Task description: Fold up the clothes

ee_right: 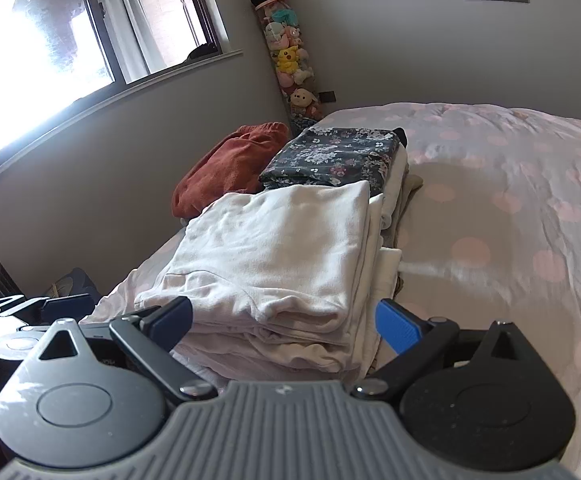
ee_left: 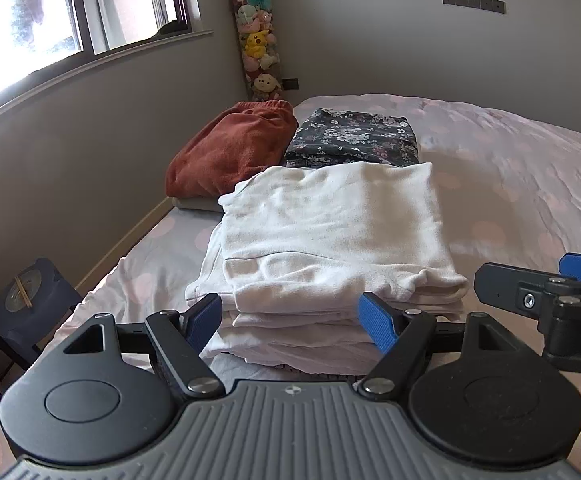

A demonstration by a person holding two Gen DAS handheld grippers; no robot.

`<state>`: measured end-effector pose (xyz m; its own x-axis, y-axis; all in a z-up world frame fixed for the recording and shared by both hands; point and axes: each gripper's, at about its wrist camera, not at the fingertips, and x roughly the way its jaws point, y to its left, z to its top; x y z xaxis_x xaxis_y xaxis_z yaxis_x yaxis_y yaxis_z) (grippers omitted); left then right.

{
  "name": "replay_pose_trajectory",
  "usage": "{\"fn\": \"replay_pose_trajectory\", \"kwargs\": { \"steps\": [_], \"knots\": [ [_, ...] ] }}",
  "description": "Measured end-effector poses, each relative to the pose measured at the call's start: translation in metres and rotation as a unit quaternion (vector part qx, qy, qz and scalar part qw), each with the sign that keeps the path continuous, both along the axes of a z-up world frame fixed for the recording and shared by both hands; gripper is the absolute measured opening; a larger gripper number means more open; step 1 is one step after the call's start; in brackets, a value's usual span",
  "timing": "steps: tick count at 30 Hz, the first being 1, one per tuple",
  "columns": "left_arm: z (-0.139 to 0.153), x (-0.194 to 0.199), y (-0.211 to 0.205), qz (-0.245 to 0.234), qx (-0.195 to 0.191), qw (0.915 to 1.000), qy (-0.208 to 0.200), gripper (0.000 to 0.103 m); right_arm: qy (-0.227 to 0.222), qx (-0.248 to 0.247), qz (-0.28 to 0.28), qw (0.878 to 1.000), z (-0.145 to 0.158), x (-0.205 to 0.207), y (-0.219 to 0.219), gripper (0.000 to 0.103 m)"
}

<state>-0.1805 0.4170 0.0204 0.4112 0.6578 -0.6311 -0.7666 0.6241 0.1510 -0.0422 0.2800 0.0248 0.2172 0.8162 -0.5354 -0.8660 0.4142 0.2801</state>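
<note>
A stack of folded white clothes (ee_left: 330, 232) (ee_right: 274, 256) lies on the bed near its left edge. My left gripper (ee_left: 288, 322) is open, its blue pads standing on either side of the stack's near edge without pressing it. My right gripper (ee_right: 286, 320) is open too, at the stack's near right corner; it also shows from the side in the left wrist view (ee_left: 530, 276). Behind the white stack sit a folded dark floral garment (ee_left: 350, 140) (ee_right: 330, 156) and a rust-red garment (ee_left: 230, 148) (ee_right: 226, 164) on another folded piece.
The bed cover (ee_left: 510, 168) (ee_right: 490, 200), pale with pink dots, stretches to the right. A grey wall and a window run along the left. A column of plush toys (ee_left: 256, 40) hangs in the corner. A dark stool (ee_left: 30, 300) stands on the floor beside the bed.
</note>
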Motion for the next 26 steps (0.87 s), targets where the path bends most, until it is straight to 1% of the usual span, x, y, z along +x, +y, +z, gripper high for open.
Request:
{"fn": "replay_pose_trajectory", "kwargs": {
  "steps": [9, 14, 21, 26],
  "knots": [
    [0.005, 0.001, -0.008, -0.004, 0.004, 1.0, -0.002, 0.074, 0.001, 0.01, -0.006, 1.0, 0.005, 0.001, -0.012, 0.099],
    [0.006, 0.001, -0.012, -0.005, -0.001, 1.0, -0.003, 0.074, 0.001, 0.012, -0.007, 1.0, 0.007, 0.001, -0.017, 0.099],
    [0.007, 0.002, -0.019, -0.016, 0.004, 0.9999, 0.001, 0.074, 0.0, 0.018, 0.001, 1.0, 0.01, -0.004, -0.02, 0.1],
    [0.008, 0.0, -0.02, -0.013, 0.002, 0.9999, -0.005, 0.074, -0.002, 0.02, 0.003, 1.0, 0.012, -0.006, -0.023, 0.1]
  ]
}}
